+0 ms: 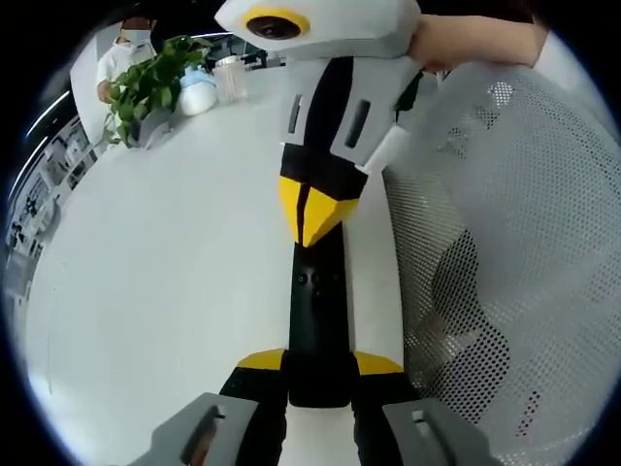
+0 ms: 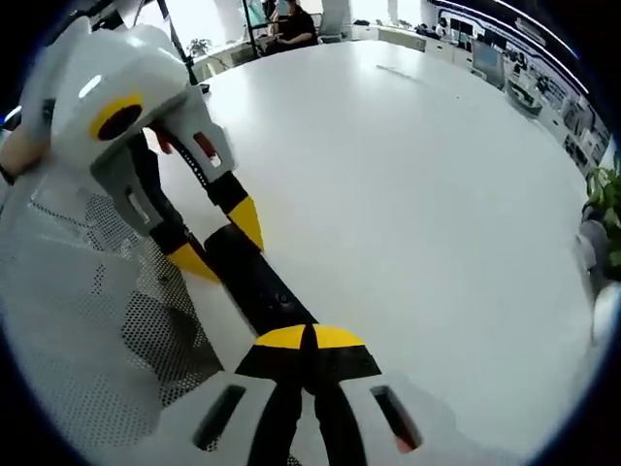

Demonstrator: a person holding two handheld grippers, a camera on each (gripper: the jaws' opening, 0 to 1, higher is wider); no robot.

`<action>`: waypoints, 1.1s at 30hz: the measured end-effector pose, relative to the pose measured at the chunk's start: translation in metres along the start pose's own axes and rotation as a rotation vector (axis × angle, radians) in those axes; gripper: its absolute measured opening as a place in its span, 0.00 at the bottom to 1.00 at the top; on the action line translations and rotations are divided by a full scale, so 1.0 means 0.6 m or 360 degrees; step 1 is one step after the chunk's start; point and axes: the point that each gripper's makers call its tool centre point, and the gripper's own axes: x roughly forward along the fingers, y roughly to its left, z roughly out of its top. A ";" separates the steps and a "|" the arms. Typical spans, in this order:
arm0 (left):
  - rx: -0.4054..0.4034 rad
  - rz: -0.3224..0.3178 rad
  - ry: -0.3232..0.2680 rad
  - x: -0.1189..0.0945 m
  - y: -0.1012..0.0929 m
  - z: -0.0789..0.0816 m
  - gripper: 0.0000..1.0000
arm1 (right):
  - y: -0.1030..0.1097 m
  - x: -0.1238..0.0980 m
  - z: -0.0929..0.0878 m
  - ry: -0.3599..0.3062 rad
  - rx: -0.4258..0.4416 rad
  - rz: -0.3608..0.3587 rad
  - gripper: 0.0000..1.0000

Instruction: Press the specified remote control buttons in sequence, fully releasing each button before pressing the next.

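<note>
Left gripper view: your left gripper [image 1: 318,374] clamps the slim black remote control's [image 1: 317,311] near end, steadying it on the white table [image 1: 165,282]. Right gripper [image 1: 315,216], jaws together, tips down on it, probably pressing a button.

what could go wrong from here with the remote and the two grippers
1. The right gripper is shut, with its tips down on the remote; on the smooth white table a hard or off-centre push might skid or tip it, though the left gripper clamps its near end.
2. The remote lies near the table edge beside the mesh chair, so a slip could drop it.
</note>
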 end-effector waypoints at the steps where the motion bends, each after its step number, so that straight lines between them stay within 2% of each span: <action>1: 0.0001 0.0001 0.0001 0.000 0.000 0.000 0.24 | 0.002 0.000 -0.001 0.0013 -0.0031 -0.0003 0.00; 6: -0.0015 0.0002 0.0006 0.000 0.001 0.000 0.24 | 0.014 -0.001 -0.002 0.0022 -0.0061 0.0037 0.00; 26: -0.0016 0.0005 0.0011 0.000 0.000 0.000 0.24 | 0.019 0.000 -0.002 0.0056 -0.0179 0.0022 0.00; 33: -0.0017 0.0003 0.0020 0.000 0.000 0.000 0.24 | 0.019 0.000 -0.002 0.0048 -0.0151 0.0034 0.00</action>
